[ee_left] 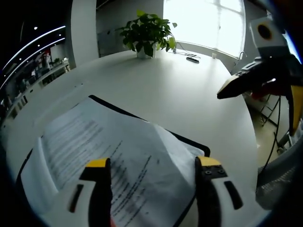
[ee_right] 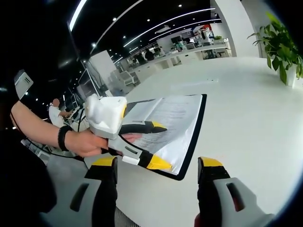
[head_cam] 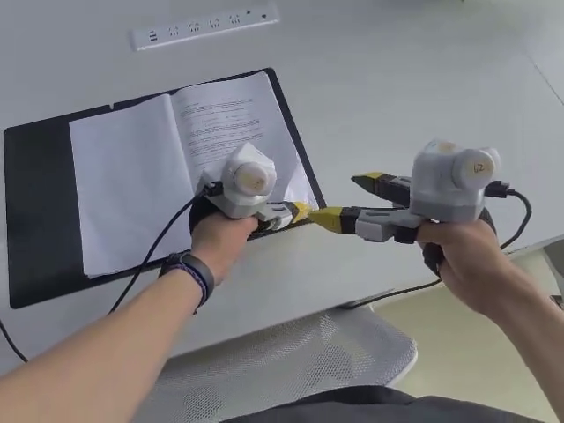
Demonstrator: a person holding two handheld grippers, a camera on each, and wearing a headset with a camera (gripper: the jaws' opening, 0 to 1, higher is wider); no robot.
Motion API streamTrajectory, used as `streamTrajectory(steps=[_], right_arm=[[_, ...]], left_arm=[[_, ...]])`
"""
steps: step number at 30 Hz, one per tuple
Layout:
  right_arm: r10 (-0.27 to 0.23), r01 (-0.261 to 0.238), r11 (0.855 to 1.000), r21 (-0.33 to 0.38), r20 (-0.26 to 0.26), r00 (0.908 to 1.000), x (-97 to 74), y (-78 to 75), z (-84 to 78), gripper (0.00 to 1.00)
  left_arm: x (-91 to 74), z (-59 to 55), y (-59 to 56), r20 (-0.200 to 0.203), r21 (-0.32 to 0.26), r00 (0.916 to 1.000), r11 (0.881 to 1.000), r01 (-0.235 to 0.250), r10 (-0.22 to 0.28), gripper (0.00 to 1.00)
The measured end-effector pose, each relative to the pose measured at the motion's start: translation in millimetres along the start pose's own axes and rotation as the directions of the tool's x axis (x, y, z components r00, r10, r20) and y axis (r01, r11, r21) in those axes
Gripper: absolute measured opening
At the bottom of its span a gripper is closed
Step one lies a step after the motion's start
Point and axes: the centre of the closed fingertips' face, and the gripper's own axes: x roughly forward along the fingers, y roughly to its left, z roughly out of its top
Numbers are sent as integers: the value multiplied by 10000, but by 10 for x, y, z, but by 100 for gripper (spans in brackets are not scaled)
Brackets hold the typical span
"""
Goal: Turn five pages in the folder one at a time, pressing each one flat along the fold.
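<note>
The black folder [head_cam: 35, 220] lies open on the white table [head_cam: 397, 88] at ten o'clock in the head view. It holds a blank page [head_cam: 123, 194] and a printed page [head_cam: 233, 119]. The left gripper [ee_left: 152, 163] has its jaws apart over the printed page's near corner. The right gripper [head_cam: 345, 198], at three o'clock, is also spread and holds nothing.

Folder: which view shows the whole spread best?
Head view: the folder lies open, whole spread visible, left tongs at its near right corner. Left gripper view shows the printed page close up; right gripper view sees it slantwise behind those tongs.
</note>
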Motion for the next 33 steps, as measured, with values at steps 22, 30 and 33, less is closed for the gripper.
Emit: streamTrajectory(steps=[22, 30, 33], right_arm=[[871, -964, 9701, 2226, 514, 9949, 662, -195, 141, 52], [1248, -1345, 9545, 2662, 532, 9908, 808, -170, 151, 48], [1331, -1442, 9483, 2829, 582, 9894, 843, -176, 155, 46]], left_arm=[[-8, 13, 31, -69, 49, 10000, 10000, 24, -24, 70], [-6, 14, 38, -52, 3, 10000, 10000, 49, -49, 71], [-5, 12, 38, -52, -9, 10000, 10000, 45, -46, 71]])
